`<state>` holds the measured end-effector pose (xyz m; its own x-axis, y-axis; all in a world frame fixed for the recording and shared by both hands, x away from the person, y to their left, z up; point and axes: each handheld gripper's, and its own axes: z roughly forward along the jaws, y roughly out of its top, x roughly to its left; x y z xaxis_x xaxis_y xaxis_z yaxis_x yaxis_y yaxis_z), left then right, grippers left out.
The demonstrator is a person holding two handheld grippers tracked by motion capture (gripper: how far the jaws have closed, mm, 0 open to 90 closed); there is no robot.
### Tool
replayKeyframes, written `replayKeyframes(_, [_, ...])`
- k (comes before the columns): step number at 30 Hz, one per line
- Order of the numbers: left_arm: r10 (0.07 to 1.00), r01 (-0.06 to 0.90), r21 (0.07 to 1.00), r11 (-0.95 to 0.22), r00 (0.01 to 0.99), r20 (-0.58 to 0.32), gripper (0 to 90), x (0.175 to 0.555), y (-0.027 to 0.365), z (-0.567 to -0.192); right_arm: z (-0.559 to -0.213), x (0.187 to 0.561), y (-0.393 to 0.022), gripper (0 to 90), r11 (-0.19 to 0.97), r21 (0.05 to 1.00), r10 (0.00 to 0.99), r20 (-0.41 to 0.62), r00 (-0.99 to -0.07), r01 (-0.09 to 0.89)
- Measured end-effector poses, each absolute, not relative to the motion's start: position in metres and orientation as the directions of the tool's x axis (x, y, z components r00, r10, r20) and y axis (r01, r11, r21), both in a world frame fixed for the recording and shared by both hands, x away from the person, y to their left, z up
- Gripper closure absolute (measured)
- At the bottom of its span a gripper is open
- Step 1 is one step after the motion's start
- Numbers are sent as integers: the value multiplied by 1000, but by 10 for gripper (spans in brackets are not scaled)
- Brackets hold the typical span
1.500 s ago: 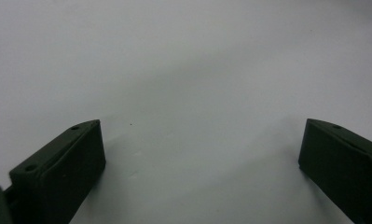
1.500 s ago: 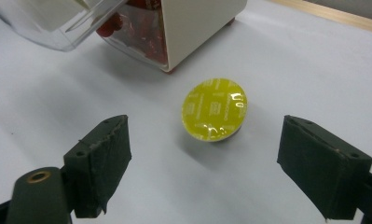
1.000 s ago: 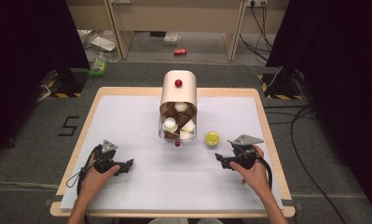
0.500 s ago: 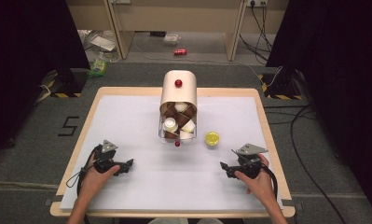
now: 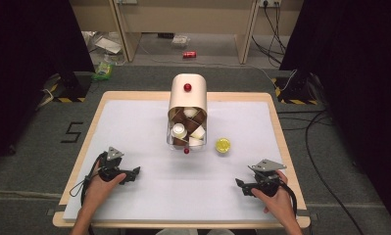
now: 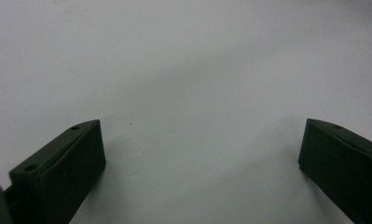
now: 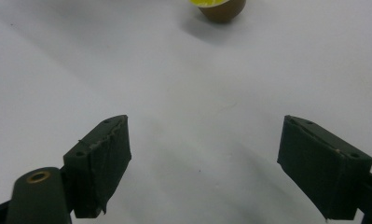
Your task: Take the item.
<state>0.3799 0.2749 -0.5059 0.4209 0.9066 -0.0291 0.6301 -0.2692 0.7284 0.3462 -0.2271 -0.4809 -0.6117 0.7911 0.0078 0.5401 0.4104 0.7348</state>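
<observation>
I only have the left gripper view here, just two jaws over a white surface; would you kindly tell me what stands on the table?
Observer: A beige capsule dispenser stands mid-table, with brown and white capsules in its open front.
Operator: Thank you. Is anything loose beside it?
Observer: Yes, one yellow-lidded capsule sits on the mat just right of the dispenser's front.
Operator: And how is the right gripper?
Observer: The right gripper has its jaws apart, empty, pointing toward that capsule.
</observation>
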Motion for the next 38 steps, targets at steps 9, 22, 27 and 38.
replayKeyframes(9, [907, 630, 728, -269, 421, -29, 0, 380, 275, -506, -485, 339, -235, 174, 424, 720, 795, -5, -606, 550])
replayKeyframes(22, [907, 630, 728, -270, 421, -28, 0, 380, 275, -506, -493, 339, -235, 148, 443, 695, 786, 1, -618, 566])
replayKeyframes(27, [907, 630, 728, -270, 421, -28, 0, 380, 275, -506, -497, 338, -236, 87, 446, 713, 772, -1, -635, 541])
replayKeyframes(38, [907, 630, 728, -269, 421, -29, 0, 380, 275, -506, -497, 338, -235, 84, 449, 710, 772, -3, -636, 542])
